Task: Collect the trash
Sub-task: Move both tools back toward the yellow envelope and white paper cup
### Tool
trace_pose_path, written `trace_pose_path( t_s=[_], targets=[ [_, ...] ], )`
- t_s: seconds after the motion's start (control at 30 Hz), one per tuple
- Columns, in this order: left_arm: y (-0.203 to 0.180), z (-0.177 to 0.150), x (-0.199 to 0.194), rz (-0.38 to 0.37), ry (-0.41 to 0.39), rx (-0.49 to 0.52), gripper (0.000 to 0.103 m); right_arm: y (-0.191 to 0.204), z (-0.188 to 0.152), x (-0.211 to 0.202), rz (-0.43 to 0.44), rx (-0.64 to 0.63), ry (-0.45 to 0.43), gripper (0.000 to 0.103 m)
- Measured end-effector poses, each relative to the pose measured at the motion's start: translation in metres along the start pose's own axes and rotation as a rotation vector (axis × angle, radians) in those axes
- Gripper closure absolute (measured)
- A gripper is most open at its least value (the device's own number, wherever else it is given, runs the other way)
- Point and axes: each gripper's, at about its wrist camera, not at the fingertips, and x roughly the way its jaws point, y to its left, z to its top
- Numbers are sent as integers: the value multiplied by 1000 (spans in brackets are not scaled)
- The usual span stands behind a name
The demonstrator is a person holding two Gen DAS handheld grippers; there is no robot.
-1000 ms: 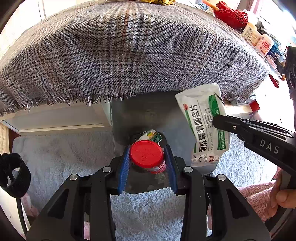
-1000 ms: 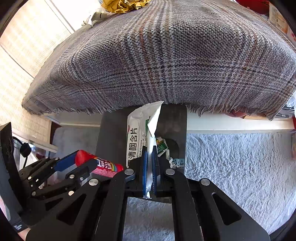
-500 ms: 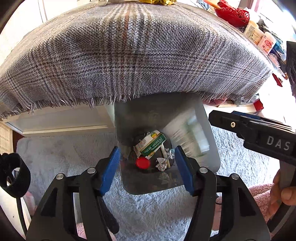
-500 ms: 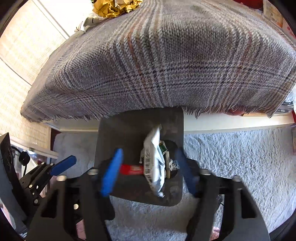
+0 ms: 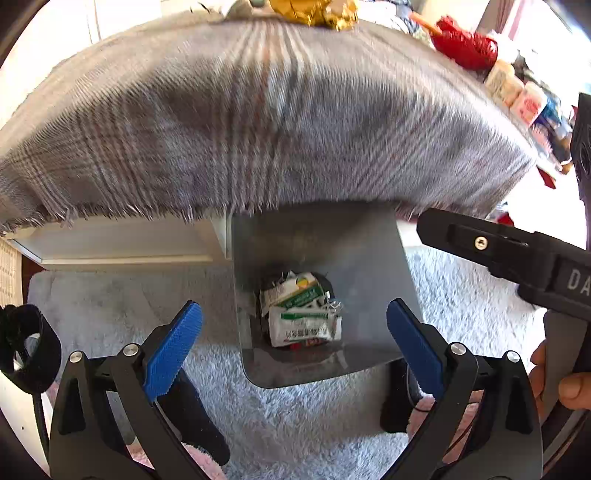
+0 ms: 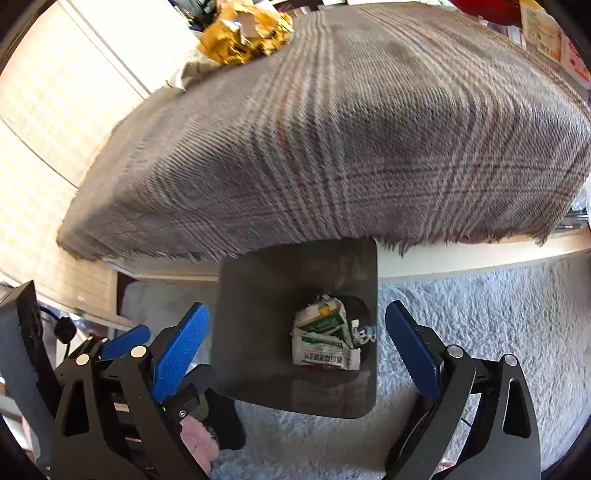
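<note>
Both claws gape wide and empty above the grey trash bin (image 5: 321, 236) — the left gripper (image 5: 293, 332) and right gripper (image 6: 295, 332) hover over its mouth. The white-and-green medicine packet (image 6: 325, 350) lies at the bin's bottom, on a green-and-white carton (image 5: 291, 291) — well below both claws.

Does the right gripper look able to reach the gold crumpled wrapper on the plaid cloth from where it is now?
Probably yes. The right gripper is open and empty above the trash bin. The gold wrapper lies uncovered at the far edge of the plaid cloth, with nothing between them, though it must travel across the cloth.
</note>
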Motion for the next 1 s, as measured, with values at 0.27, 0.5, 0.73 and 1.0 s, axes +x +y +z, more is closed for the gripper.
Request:
trace_pose_path(
  t_s=[0.27,0.5,0.73,1.0],
  targets=[
    [18,52,-37,39,-106,-7,8,11,54,-55,19,-40,-140,3],
    [38,111,-52,97,-152,-15,8,17,116,-49,-38,-69,-154,3],
    [58,161,-50,144,-175,-10,8,30,164,-27,-43,-103,-158,3],
    [85,204,-23,162,-157,-60,8,55,212,9,-74,-160,-173,3]
  ],
)
